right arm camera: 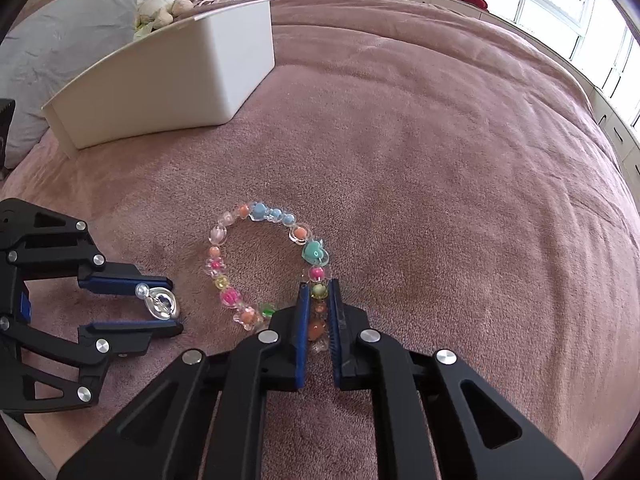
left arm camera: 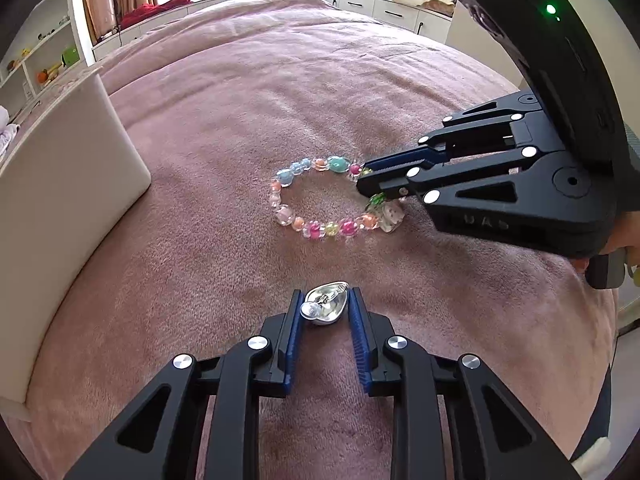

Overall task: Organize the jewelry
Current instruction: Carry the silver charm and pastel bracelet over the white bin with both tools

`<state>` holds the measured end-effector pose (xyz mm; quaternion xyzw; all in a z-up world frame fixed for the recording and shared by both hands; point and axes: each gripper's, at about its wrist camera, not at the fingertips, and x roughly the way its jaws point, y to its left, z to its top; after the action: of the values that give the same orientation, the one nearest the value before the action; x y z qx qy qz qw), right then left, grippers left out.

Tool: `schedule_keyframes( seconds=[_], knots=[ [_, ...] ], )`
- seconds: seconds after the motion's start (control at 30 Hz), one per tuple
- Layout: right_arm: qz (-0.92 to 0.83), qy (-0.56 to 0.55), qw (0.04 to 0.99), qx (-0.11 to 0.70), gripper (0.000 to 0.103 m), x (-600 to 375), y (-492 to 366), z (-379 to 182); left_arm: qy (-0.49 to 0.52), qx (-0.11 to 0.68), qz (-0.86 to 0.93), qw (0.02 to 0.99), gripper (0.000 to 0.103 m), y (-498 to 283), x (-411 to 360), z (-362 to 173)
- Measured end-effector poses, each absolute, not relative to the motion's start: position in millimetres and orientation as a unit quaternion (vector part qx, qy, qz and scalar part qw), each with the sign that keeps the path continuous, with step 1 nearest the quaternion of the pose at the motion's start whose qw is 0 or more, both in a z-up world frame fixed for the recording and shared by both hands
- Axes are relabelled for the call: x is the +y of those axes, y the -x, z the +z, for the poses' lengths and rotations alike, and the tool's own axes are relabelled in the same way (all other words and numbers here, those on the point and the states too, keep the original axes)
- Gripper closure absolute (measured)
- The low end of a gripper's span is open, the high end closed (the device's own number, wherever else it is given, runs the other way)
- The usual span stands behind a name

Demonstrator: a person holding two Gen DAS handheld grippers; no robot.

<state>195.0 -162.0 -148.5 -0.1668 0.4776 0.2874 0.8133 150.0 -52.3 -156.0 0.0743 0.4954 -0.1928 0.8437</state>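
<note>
A colourful beaded bracelet point(left arm camera: 320, 200) lies in a ring on the pink blanket; it also shows in the right wrist view point(right arm camera: 256, 248). My right gripper point(right arm camera: 319, 300) is shut on its near beads, and it shows in the left wrist view point(left arm camera: 370, 182) gripping the bracelet's right side. A silver heart-shaped piece point(left arm camera: 325, 307) sits between the fingers of my left gripper point(left arm camera: 325, 300), which close on it. In the right wrist view the silver piece point(right arm camera: 160, 302) sits at the left gripper's point(right arm camera: 170, 300) fingertips.
A white open box point(right arm camera: 192, 80) stands on the blanket beyond the bracelet, at the left in the left wrist view point(left arm camera: 60, 184). Pillows and bedding point(right arm camera: 60, 40) lie behind it. Shelves and drawers point(left arm camera: 380, 4) line the room's walls.
</note>
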Motion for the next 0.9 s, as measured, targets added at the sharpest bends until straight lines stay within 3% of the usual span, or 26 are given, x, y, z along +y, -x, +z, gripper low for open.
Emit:
schedule_keyframes(
  seconds=[0.4,0.9],
  knots=[
    [0.275,0.133,0.842,0.444,0.094,-185,-191,-109,-0.06,0.479,-0.187,0.856,0.076,-140,-39,-138],
    [0.276,0.136,0.869,0.387,0.094,-177,-194,-39,-0.039,0.421,-0.165,0.891,0.076,-115,5,-72]
  ],
)
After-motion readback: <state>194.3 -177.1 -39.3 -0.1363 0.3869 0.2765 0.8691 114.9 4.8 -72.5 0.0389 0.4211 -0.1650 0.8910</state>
